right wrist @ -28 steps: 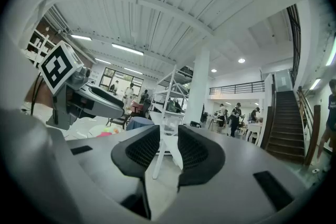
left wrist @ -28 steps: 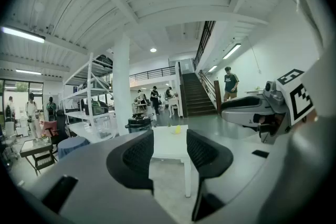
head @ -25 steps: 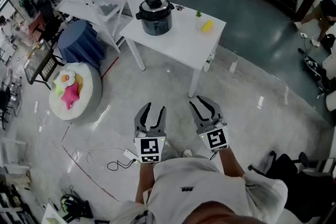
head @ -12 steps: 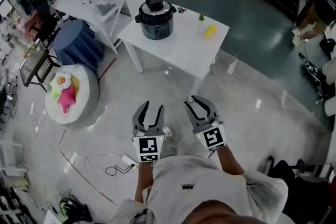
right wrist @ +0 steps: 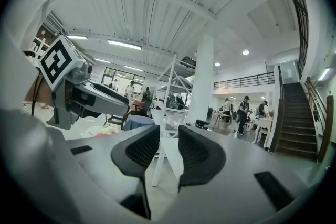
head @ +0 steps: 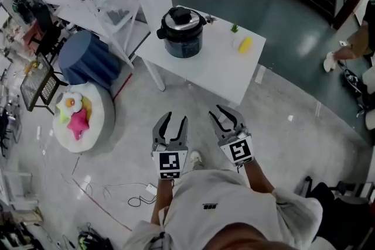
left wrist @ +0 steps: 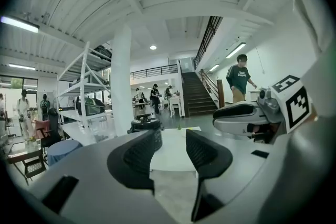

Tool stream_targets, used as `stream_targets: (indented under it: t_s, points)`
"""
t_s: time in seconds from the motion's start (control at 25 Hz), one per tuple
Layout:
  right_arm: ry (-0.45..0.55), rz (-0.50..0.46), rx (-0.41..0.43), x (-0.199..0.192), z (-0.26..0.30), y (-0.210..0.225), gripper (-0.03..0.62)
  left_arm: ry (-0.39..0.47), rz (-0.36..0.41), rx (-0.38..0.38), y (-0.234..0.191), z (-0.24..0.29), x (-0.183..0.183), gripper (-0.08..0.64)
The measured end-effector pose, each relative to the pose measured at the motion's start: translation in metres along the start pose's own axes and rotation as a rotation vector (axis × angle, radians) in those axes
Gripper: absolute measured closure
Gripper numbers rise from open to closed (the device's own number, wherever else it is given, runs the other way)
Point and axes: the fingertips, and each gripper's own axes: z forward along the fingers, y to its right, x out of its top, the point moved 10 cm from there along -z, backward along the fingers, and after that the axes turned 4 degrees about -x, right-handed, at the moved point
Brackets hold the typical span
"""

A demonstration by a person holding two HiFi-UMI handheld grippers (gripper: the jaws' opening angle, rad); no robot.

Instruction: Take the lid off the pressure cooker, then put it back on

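White table [head: 218,62] and pressure cooker [head: 183,33] now nearer.

Two grippers: left gripper [head: 174,120], right gripper [head: 225,115]. Ahead of them, one table [head: 211,64] with one cooker [head: 184,44], one lid [head: 183,19], one yellow thing [head: 245,44], one plant [head: 234,28]. Left of the left gripper, one blue stool [head: 88,58], one cushion [head: 99,108].

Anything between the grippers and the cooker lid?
Nothing visible. Only floor lies between the left gripper, the right gripper and the table. The lid sits on the cooker, clear above; the yellow thing stands off to its right.
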Motion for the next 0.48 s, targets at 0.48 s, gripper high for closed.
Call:
stream_targets:
  t_s: [0.48]
  points:
    - [0.017,-0.041,-0.032,-0.004,0.099,0.006,0.480,0.011,-0.008,-0.032,-0.084,0.063,-0.004,0.362]
